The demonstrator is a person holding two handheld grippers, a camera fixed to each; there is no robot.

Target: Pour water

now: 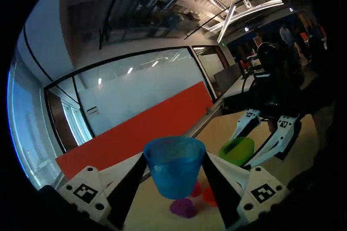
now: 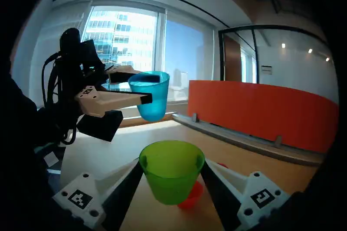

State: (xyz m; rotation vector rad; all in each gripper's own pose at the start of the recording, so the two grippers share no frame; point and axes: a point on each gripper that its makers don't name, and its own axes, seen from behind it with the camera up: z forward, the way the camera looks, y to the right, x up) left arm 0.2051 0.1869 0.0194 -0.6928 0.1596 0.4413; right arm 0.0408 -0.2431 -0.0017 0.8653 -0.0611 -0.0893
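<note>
In the left gripper view a blue translucent cup (image 1: pixel 175 166) stands upright between the two fingers of my left gripper (image 1: pixel 174 174), which is shut on it, lifted above the table. Farther right, my right gripper (image 1: pixel 255 142) holds a green cup (image 1: pixel 237 150). In the right gripper view the green cup (image 2: pixel 171 176) sits upright between the fingers of my right gripper (image 2: pixel 172 178), shut on it. Up and to the left, the left gripper (image 2: pixel 146 87) carries the blue cup (image 2: pixel 150 94), raised higher than the green one and roughly level.
A wooden table (image 2: pixel 243 161) lies below both cups. Small cups rest on it: purple (image 1: pixel 183 207), red (image 1: pixel 209 196) and an orange-red one (image 2: pixel 191 195) under the green cup. An orange divider panel (image 2: pixel 269 109) runs along the table's far edge. Windows stand behind.
</note>
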